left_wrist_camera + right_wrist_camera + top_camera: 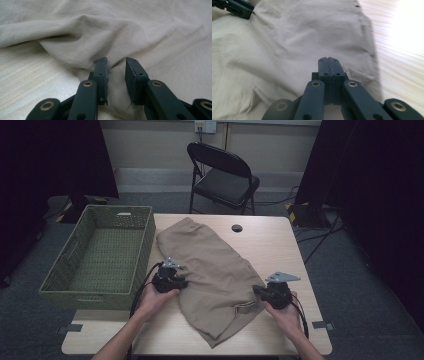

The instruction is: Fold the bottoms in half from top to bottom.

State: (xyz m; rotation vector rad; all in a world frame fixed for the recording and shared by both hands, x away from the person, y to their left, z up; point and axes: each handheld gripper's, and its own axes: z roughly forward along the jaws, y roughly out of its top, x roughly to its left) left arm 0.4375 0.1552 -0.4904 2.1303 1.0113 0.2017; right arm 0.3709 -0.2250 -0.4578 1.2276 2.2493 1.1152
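Folding step: left gripper (116, 67) gapes over the crumpled tan cloth garment (210, 265), right gripper (329, 62) clenched at its edge; left must pinch next.

High view: dim, even illumination; dark curtains at 9 and 3 o'clock fall to near black, and the pale worktop (280, 245) is the brightest area. Soft shadows lie under the tan cloth (215, 270) folds; definition is modest and slightly soft throughout. Left gripper view: diffuse light, a gentle shadow beneath the raised fold at 10 o'clock, near foreground at 6 o'clock slightly defocused. Right gripper view: strong glare at 2 o'clock washes the worktop to white, possibly from an overhead lamp; the cloth edge casts a dark band beside it.
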